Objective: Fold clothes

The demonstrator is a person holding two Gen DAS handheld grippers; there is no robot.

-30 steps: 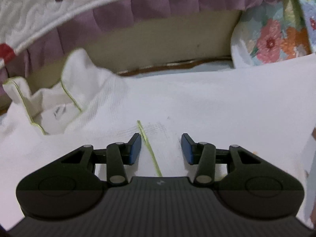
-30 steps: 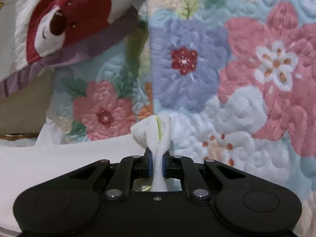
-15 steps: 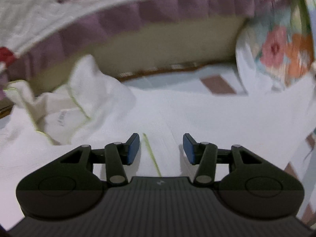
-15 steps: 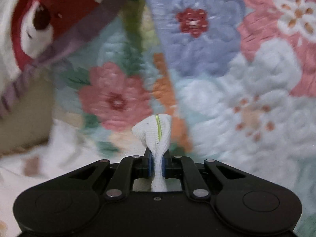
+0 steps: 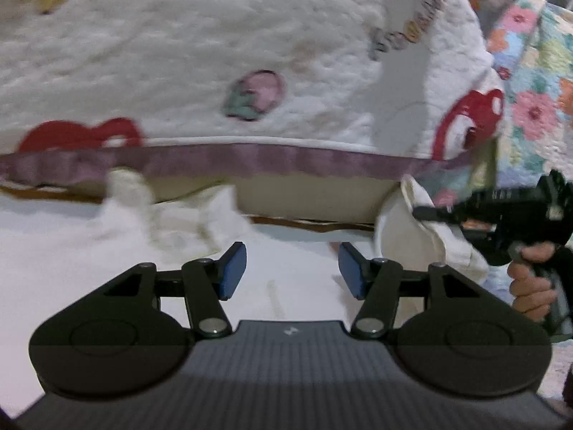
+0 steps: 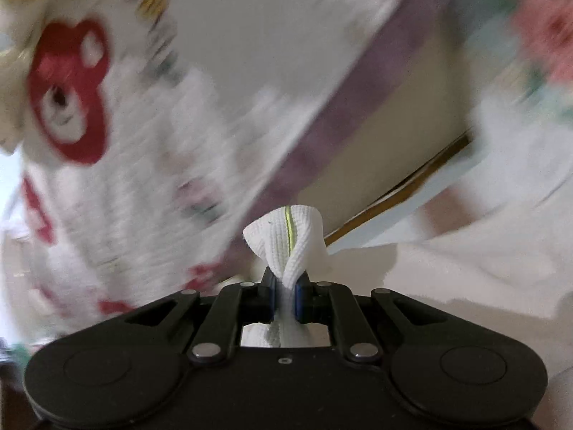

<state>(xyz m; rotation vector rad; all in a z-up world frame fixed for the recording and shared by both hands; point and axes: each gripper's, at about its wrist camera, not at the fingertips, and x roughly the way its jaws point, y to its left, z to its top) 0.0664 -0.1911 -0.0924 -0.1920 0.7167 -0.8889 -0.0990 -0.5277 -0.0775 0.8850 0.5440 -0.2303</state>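
A white garment (image 5: 107, 251) with thin lime-green trim lies spread below my left gripper (image 5: 292, 268), which hovers open over it with nothing between its blue pads. In the left wrist view my right gripper (image 5: 422, 211) enters from the right, held by a hand (image 5: 530, 286), and lifts a fold of the white cloth. The right wrist view shows that gripper (image 6: 285, 295) shut on a bunched edge of the white garment (image 6: 286, 240), its green stripe upright between the pads. The garment's collar end (image 5: 161, 215) is crumpled at the back left.
A white quilt (image 5: 215, 53) with red bears and a purple frill hangs across the back. A floral quilt (image 5: 530, 71) is piled at the right. A tan bed edge (image 5: 304, 197) runs under the frill. The right wrist view is heavily motion-blurred.
My right gripper has swung left with the cloth edge still pinched, from facing the floral quilt to facing the bear quilt. My left gripper has tilted up and stayed open.
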